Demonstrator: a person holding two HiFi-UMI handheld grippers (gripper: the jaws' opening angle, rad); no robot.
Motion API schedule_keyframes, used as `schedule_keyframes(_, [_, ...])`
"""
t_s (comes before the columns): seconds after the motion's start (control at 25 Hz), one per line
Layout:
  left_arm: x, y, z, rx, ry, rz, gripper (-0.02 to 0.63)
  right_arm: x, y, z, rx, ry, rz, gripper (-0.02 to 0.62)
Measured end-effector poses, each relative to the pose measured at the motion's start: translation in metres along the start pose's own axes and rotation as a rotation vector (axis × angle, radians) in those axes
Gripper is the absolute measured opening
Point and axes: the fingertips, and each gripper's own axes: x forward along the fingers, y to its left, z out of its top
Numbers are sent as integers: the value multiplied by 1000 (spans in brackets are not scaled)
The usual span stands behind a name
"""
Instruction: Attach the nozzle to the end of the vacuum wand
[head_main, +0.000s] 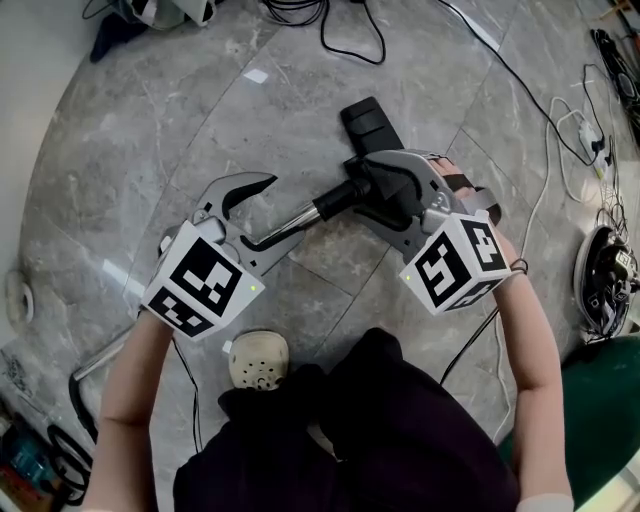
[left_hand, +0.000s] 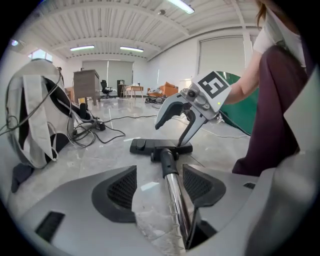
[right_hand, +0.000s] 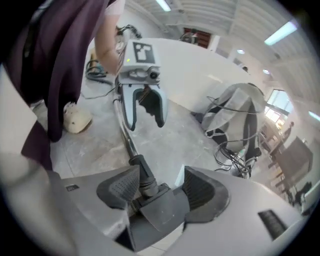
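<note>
The left gripper (left_hand: 160, 186) stands with its jaws wide apart, and the chrome vacuum wand (left_hand: 175, 200) runs along the gap between them, closer to one pad but apparently not pressed by either. The right gripper (right_hand: 155, 189) is likewise spread wide. The black neck of the nozzle (right_hand: 150, 197) sits between its pads, close to one of them, with no squeeze that I can see.

In the head view the left gripper (head_main: 268, 210) hovers over the wand (head_main: 310, 212) a little back from the nozzle (head_main: 370, 120). The right gripper (head_main: 378, 188) hangs right over the nozzle's neck, where wand and nozzle meet. That split makes sense: one gripper to steady the tube, the other at the joint to push the head on.

The nozzle lies flat on the grey stone floor (head_main: 150, 130) with the wand's dark collar running into its neck. I judge the two already joined, though how firmly they are seated cannot be told.

A cream perforated clog (head_main: 258, 362) is on the floor nearer the person than the nozzle. Black cables (head_main: 350, 40) trail beyond it.

The only container in sight is a grey and white backpack (left_hand: 30, 115), well away from the nozzle; its contents are not visible.
</note>
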Motion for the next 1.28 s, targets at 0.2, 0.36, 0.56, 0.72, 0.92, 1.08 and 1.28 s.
schedule_keyframes(0.2, [-1, 7, 21, -97, -148, 70, 127, -27, -24, 1, 426, -255, -162, 252])
schedule_keyframes(0.36, [-1, 16, 24, -218, -234, 112, 11, -49, -41, -18, 782, -439, -299, 30])
schedule_keyframes(0.56, [0, 16, 32, -274, -310, 104, 9, -59, -45, -26, 1071, -644, -327, 15])
schedule_keyframes(0.72, [-4, 19, 49, -256, -343, 122, 9, -62, -53, -12, 1057, -676, -382, 15])
schedule_keyframes(0.92, [-50, 41, 98, -289, -401, 187, 9, -102, -93, 13, 1025, -662, -482, 15])
schedule_keyframes(1.08, [-119, 49, 155, -310, -439, 241, 9, -168, -124, 51, 958, -597, -541, 15])
schedule_keyframes(1.28, [-212, 52, 237, -324, -461, 278, 9, -255, -161, 111, 1045, -591, -566, 15])
